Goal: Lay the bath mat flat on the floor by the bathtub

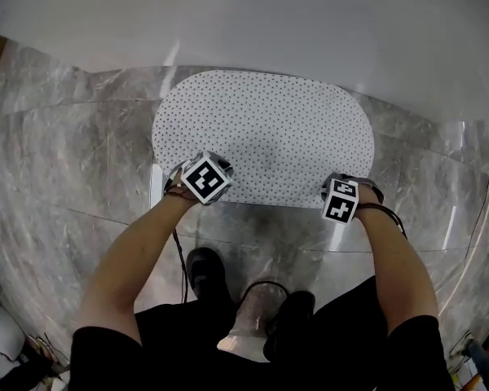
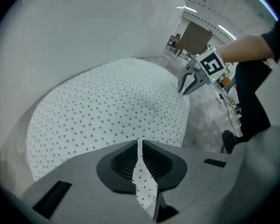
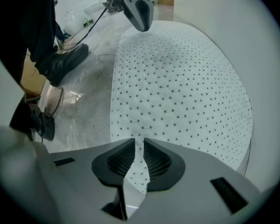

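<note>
Marble floor [image 1: 65, 161], cropped bathtub [image 1: 310, 23], bath mat [image 1: 269, 129]

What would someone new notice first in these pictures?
The white dotted mat stands out first, spread on the grey marble floor close beside the white tub. Next come the left gripper and the right gripper, each shut on the mat's near edge, one toward each end.
</note>
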Available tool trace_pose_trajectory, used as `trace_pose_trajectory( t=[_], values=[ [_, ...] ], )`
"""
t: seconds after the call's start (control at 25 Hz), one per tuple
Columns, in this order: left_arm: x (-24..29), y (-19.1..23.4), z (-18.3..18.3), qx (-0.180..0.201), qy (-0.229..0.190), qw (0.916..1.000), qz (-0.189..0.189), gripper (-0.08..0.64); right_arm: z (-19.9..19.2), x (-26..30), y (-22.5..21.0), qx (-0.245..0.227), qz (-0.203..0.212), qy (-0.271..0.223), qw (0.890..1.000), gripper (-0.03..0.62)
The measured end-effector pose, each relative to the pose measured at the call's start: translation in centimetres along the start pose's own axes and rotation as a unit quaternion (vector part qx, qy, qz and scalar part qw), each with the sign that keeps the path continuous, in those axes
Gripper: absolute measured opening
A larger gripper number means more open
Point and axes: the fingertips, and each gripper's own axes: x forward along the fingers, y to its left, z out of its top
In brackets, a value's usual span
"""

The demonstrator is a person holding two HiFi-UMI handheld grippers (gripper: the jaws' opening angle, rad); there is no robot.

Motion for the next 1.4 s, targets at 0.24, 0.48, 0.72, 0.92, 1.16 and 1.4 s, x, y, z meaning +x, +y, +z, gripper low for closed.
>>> trace_pose_trajectory(
  t=[0.24,0.48,0.72,0.92,1.16,1.4],
  values=[
    [-4.8,1.2,2.8,0.020,-0.063,0.9966,0.050,0.031,3.2,-5.6,-2.7,0.074,-0.009,-0.075,0.994,0.057],
    [-21.1,-1.1,9.0,0.009,-0.195,0.9787,0.064,0.021,6.5,-20.0,-2.8,0.250,-0.104,-0.259,0.927,0.040],
    [-39.0,-7.8,9.3,-0.079,-0.267,0.9585,0.060,0.009,9.8,-35.3,3.8,0.262,-0.149,-0.286,0.910,0.020],
    [-53.0,-12.1,11.2,-0.135,-0.287,0.9453,0.074,0.009,12.6,-50.5,7.1,0.304,-0.162,-0.327,0.880,0.018],
    [-68.0,-12.7,13.9,-0.198,-0.329,0.9176,0.103,0.009,15.4,-64.1,11.3,0.302,-0.154,-0.348,0.874,0.018],
    [-77.4,-13.2,15.1,-0.275,-0.363,0.8860,0.088,0.011,18.4,-75.2,13.0,0.286,-0.156,-0.369,0.870,0.018]
  ],
)
